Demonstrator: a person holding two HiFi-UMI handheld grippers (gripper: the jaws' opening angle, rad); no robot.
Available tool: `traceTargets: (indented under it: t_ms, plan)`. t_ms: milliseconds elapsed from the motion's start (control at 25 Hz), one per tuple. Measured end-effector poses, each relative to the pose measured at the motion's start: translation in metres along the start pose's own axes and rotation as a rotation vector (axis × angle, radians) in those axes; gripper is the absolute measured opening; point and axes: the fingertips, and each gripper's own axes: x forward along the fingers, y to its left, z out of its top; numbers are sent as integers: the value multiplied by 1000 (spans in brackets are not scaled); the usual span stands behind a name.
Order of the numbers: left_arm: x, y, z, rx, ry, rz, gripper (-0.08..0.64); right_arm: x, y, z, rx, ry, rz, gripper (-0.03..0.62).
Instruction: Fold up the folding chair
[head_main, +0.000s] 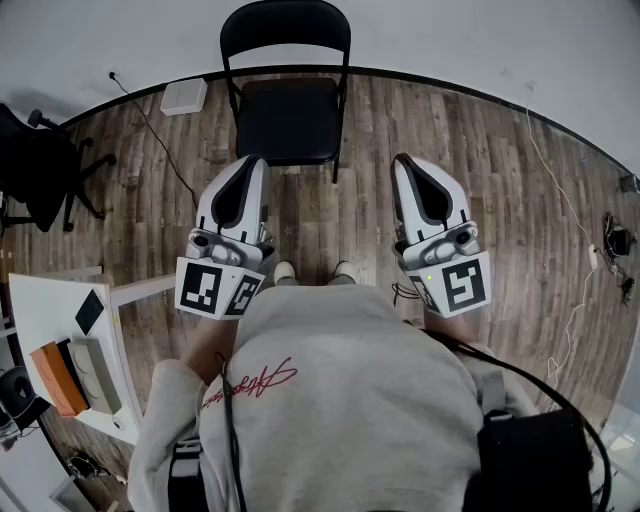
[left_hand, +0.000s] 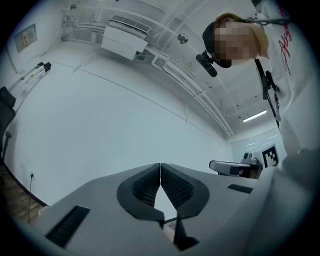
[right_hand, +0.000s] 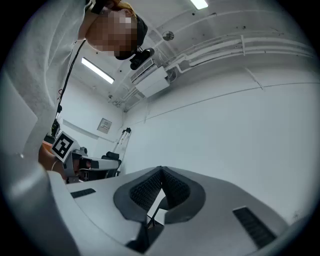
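A black folding chair (head_main: 288, 85) stands unfolded on the wood floor against the far wall, its seat facing me. My left gripper (head_main: 253, 161) hovers in front of the seat's left front corner, jaws shut and empty. My right gripper (head_main: 402, 160) is held level with it, off the chair's right front leg, also shut with nothing between its pads. Both stay clear of the chair. In the left gripper view the left gripper (left_hand: 160, 165) shows its ribbed pads pressed together against the white wall. The right gripper (right_hand: 161, 170) looks the same in the right gripper view.
A black office chair (head_main: 35, 170) stands at the far left. A white desk (head_main: 60, 300) with an orange box (head_main: 55, 378) is at my left. A white box (head_main: 183, 96) sits by the wall, and cables (head_main: 575, 230) trail over the floor on the right.
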Motion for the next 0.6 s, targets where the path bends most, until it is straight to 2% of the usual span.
traceTargets:
  t_ms: [600]
  plan:
    - [-6, -4, 4, 4, -4, -4, 17, -5, 4, 12, 0, -48, -1, 14]
